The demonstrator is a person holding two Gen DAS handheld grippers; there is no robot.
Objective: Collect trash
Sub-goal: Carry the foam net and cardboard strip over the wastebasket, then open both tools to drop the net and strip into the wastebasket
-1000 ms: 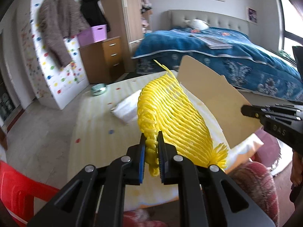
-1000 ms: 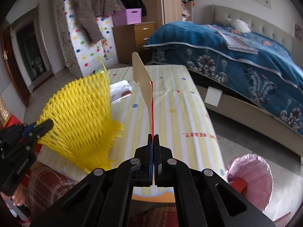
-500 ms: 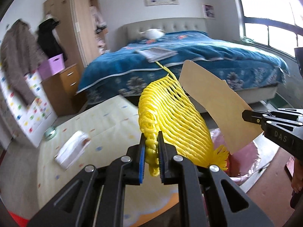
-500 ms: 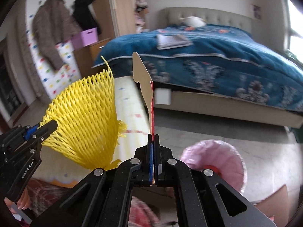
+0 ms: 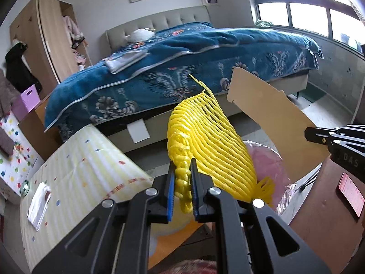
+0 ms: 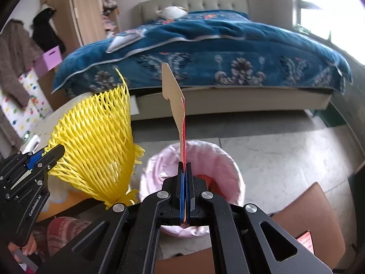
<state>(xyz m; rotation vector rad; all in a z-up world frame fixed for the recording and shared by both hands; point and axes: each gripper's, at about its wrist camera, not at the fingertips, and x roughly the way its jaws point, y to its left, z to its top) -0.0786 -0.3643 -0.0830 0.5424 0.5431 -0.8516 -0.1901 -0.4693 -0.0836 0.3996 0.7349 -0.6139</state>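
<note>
My left gripper (image 5: 182,171) is shut on the bunched end of a yellow foam net sleeve (image 5: 209,137), which fans out ahead of it. The same yellow net (image 6: 98,137) and the left gripper (image 6: 52,153) show at the left of the right wrist view. My right gripper (image 6: 184,166) is shut on a flat piece of tan cardboard (image 6: 175,100) with a red face, seen edge-on and standing upright. That cardboard (image 5: 269,123) appears broadside in the left wrist view. A bin lined with a pink bag (image 6: 228,173) stands on the floor directly below and ahead of both grippers.
A low table with a yellow striped cloth (image 5: 79,171) sits to the left, with a white crumpled bag (image 5: 38,203) on it. A bed with a blue cover (image 6: 205,52) fills the background. A brown round surface (image 5: 324,207) with a red card lies at right.
Both grippers have swung right, away from the yellow table and over toward the pink-lined bin, which now sits ahead of them. Each keeps its grip on its item.
</note>
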